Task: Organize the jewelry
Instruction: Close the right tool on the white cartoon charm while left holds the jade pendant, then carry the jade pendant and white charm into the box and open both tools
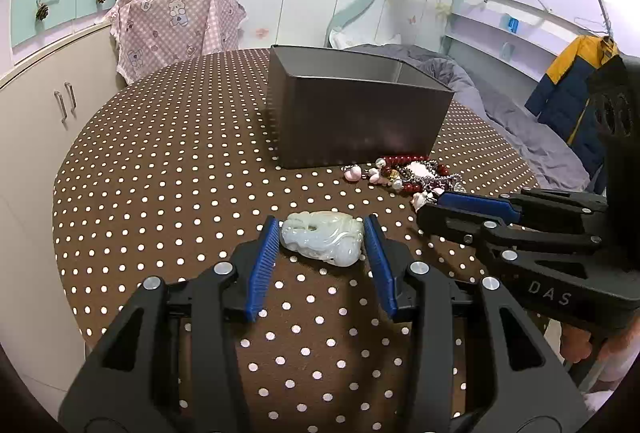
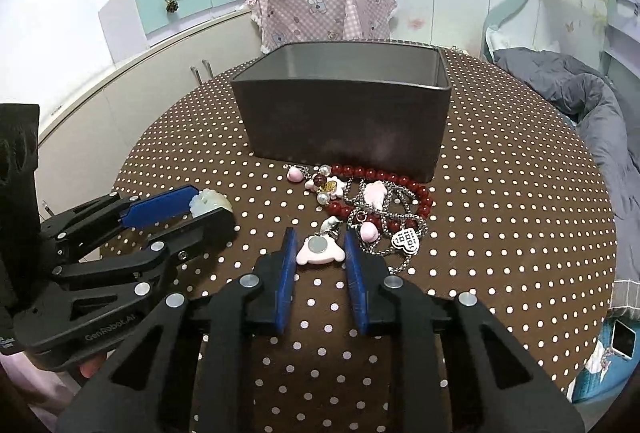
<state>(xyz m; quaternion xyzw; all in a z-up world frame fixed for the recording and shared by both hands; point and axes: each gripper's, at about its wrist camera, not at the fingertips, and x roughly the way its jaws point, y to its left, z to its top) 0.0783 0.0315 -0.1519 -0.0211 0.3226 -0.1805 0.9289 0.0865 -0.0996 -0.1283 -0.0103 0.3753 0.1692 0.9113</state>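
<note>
A pale green jade pendant lies on the dotted tablecloth between the blue pads of my left gripper; the pads stand beside both its ends, touching or nearly so. It also shows in the right wrist view. A pink charm lies between the pads of my right gripper, which closely flank it. Behind it lies a tangle of red beads, silver chain and a heart pendant. A dark grey box stands open behind the pile.
The round table has a brown cloth with white dots. A chair with a pink checked cover stands behind it. White cabinets are on the left and a bed with grey bedding on the right.
</note>
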